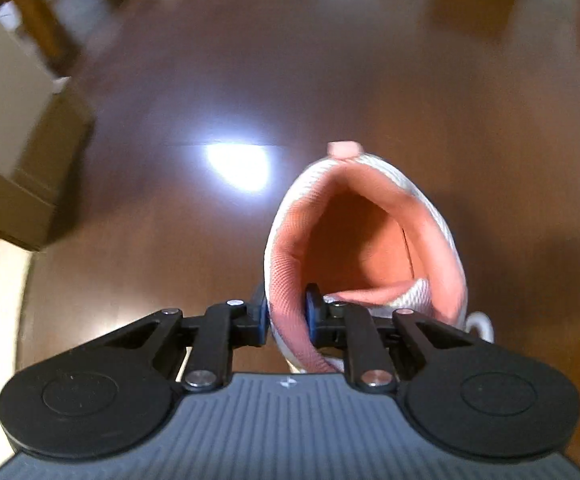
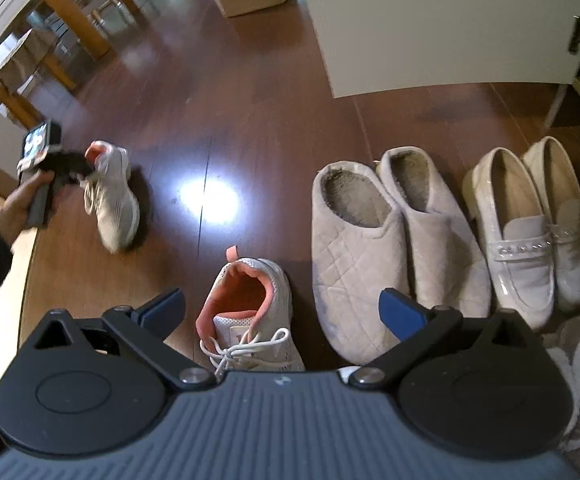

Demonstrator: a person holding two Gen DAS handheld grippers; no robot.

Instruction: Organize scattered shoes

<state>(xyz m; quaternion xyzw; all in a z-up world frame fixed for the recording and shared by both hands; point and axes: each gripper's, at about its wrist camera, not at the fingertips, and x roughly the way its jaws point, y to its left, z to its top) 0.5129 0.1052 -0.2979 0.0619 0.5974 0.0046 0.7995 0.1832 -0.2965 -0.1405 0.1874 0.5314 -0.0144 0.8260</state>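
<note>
One sneaker, heel pointing away, is pinched at its collar by left tongs; right tongs gape

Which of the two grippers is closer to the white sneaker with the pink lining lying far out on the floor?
Left. The left gripper is clamped on that white sneaker with pink lining at its collar; the right gripper hangs open over its mate, well apart.

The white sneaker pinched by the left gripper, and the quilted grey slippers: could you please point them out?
white sneaker with pink lining (image 1: 442,208), left wrist view, outer collar wall.
quilted grey slippers (image 2: 354,264), right wrist view, nearer slipper's quilted top.
</note>
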